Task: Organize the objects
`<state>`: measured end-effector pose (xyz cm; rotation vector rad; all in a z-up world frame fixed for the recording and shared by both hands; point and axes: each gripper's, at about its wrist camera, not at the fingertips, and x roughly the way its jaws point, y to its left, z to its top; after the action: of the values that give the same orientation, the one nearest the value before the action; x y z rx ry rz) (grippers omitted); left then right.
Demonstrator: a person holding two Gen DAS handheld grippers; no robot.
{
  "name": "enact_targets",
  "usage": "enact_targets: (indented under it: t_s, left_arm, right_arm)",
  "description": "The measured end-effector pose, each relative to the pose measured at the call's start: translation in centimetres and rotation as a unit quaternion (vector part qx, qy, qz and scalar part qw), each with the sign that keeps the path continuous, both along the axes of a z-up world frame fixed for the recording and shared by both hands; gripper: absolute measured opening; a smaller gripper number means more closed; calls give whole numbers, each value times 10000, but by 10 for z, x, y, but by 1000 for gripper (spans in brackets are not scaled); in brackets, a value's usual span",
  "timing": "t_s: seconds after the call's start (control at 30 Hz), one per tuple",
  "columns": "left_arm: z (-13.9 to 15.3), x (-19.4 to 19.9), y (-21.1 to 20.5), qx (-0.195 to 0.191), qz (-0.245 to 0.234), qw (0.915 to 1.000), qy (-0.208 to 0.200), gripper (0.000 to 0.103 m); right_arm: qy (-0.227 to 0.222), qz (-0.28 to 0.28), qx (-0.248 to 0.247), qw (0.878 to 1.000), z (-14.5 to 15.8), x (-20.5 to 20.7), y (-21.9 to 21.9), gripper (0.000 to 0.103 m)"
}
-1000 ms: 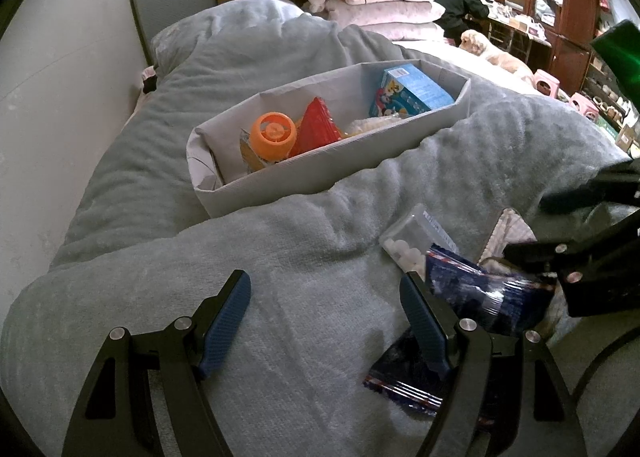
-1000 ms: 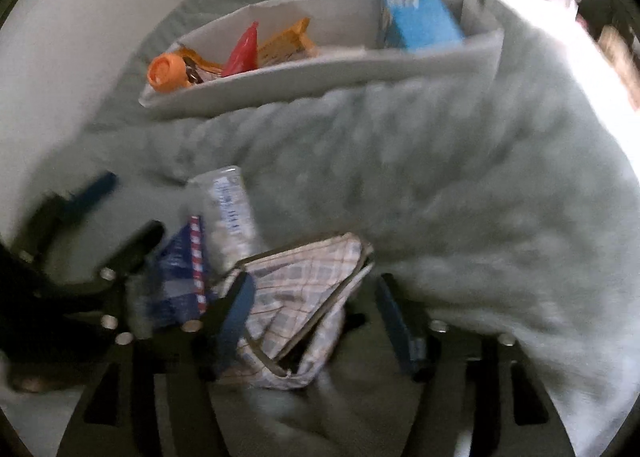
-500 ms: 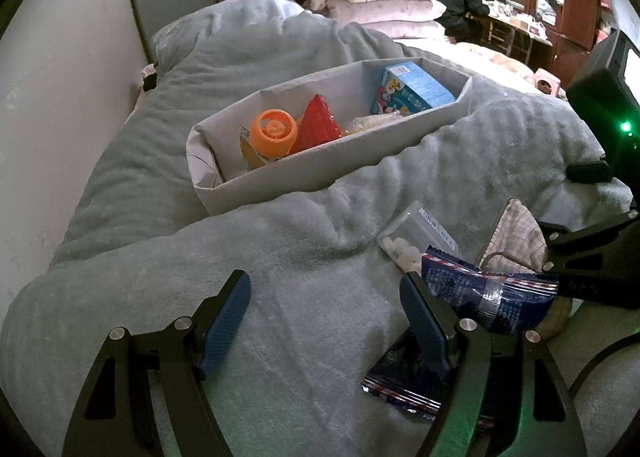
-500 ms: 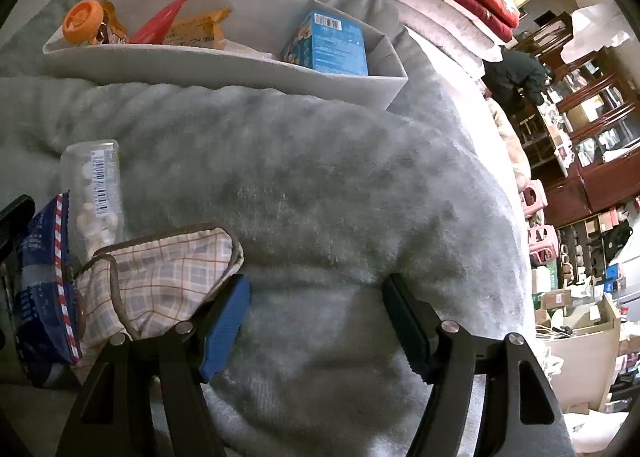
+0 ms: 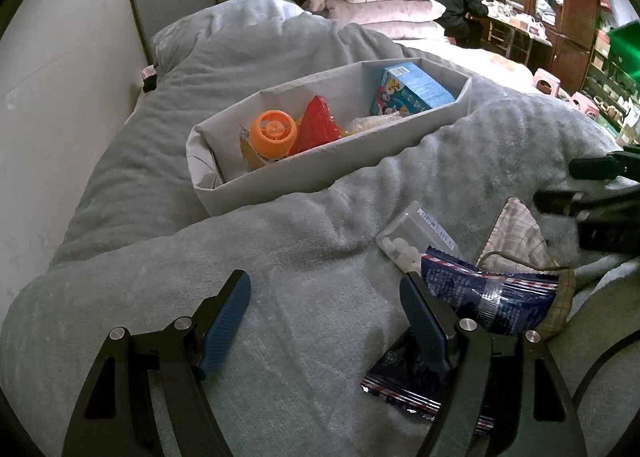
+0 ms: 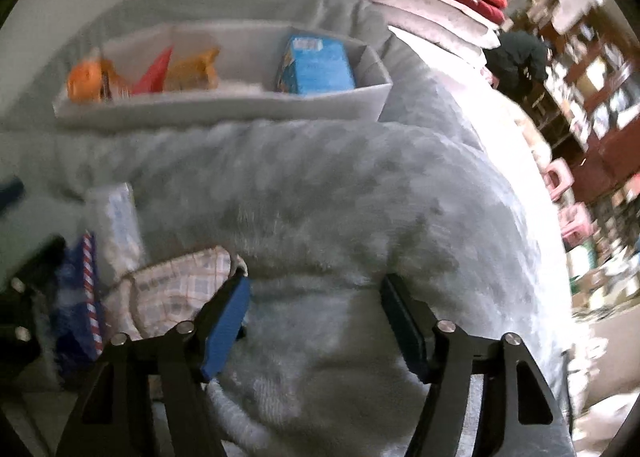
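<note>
Low in each frame, the left gripper [image 5: 324, 307] tilts down over the blanket [image 5: 304, 257], jaws apart and empty, while the right gripper [image 6: 314, 307], its jaws just closing, gapes beside the plaid pouch [image 6: 176, 289].

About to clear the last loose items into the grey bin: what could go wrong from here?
1. The plaid pouch, blue snack packet and clear pill box overlap, so one grab may drag the others.
2. The right tool, jaws just closing on bare blanket, may pinch the fabric.
3. The bin sits on soft bedding and could tip.
</note>
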<state>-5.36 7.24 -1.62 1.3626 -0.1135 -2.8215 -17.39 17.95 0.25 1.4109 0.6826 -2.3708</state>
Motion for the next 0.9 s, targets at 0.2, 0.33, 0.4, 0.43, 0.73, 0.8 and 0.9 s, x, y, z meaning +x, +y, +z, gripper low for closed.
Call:
enact_targets:
  t_s: [0.2,0.33,0.4,0.43,0.73,0.8,0.9]
  left_arm:
    - [0,0,0,2,6,10000,0,76]
    - [1,1,0,2,9,10000,4,76]
    - [1,0,0,4,14,10000,2,76]
    - [2,0,0,3,15,10000,4,76]
    - [5,1,1,-12,21,10000,64,76]
    - [6,1,1,-14,23,10000,66,76]
    - [6,2,1,-15,28,10000,74,76]
  right_arm:
    - [-9,-102,-1325,9911,30,5,27,65]
    - [-486,108,-1844,9816,32,1,28,65]
    - [-752,138,-1752,9816,27,-3,19,65]
    - [-812,168,-1690,9821,26,-4,14,65]
    - [-2567,273,-1836,9485,-8,-23,-21,65]
    - [-2667,180,-1615,9500,-17,-25,-24,55]
    - [-2599,112,-1528,9534,-18,-23,-24,50]
